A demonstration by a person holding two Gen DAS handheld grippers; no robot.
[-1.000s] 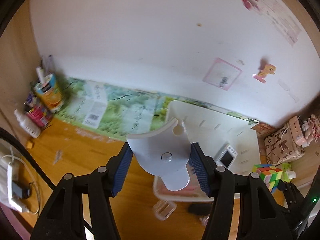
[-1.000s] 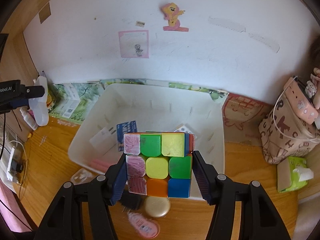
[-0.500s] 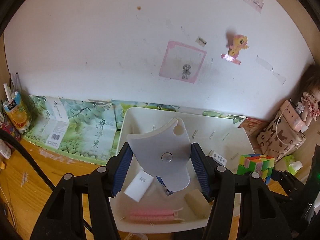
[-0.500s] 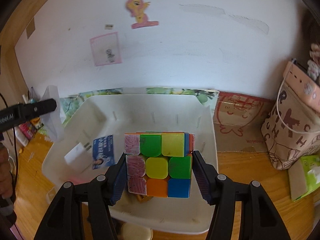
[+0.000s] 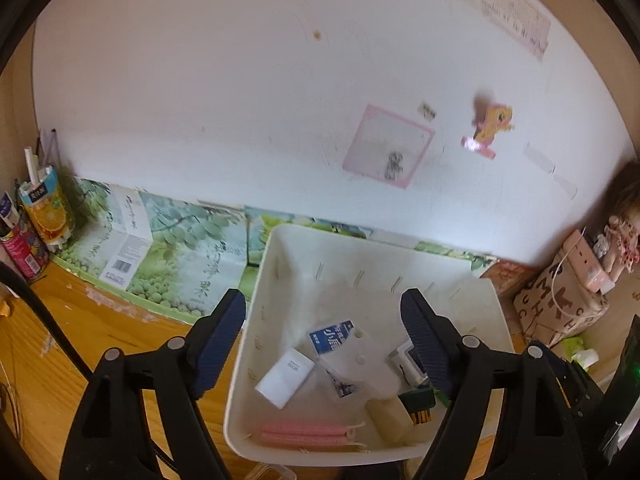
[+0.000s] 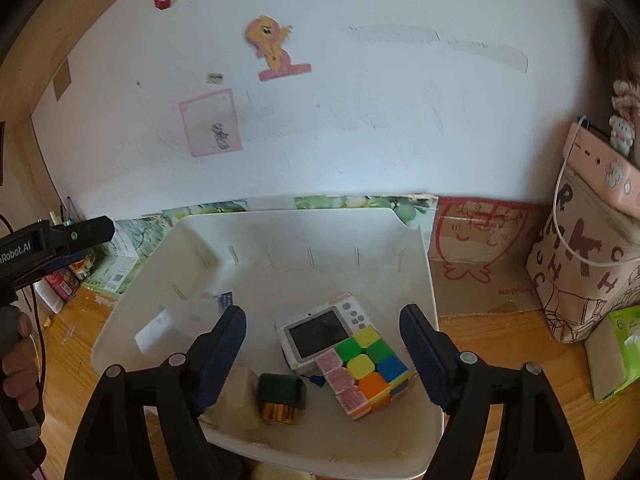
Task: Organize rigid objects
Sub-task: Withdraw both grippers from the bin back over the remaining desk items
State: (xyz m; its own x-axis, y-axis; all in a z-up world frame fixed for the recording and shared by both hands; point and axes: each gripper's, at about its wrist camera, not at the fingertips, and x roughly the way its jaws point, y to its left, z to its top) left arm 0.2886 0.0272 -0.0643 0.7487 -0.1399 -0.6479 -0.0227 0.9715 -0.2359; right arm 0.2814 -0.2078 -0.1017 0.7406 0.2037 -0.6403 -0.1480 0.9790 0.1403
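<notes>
A white bin (image 5: 256, 304) stands on the wooden desk. My left gripper (image 5: 324, 332) hangs over it, its jaws opening and nothing gripped. Under it a white plastic piece (image 5: 360, 360) lies blurred on a blue card (image 5: 332, 336), beside a white power bank (image 5: 285, 376). My right gripper (image 6: 322, 344) also hangs over the bin (image 6: 424, 264), jaws opening. The colour cube (image 6: 366, 372) rests on the bin floor against a small white camera (image 6: 316, 332), clear of the pads. The left gripper (image 6: 60, 240) shows at the left edge.
The bin also holds a pink item (image 5: 304, 434), a beige object (image 6: 236, 396) and a dark green box (image 6: 280, 396). Printed cartons (image 5: 180, 256) line the wall; a juice carton (image 5: 48, 208) stands left. A lettered bag (image 6: 584, 264) and tissue pack (image 6: 616, 344) stand right.
Both grippers moved in over the bin and opened. The left one let go of the white plastic piece, the right one let go of the cube; both pieces dropped into the bin.
</notes>
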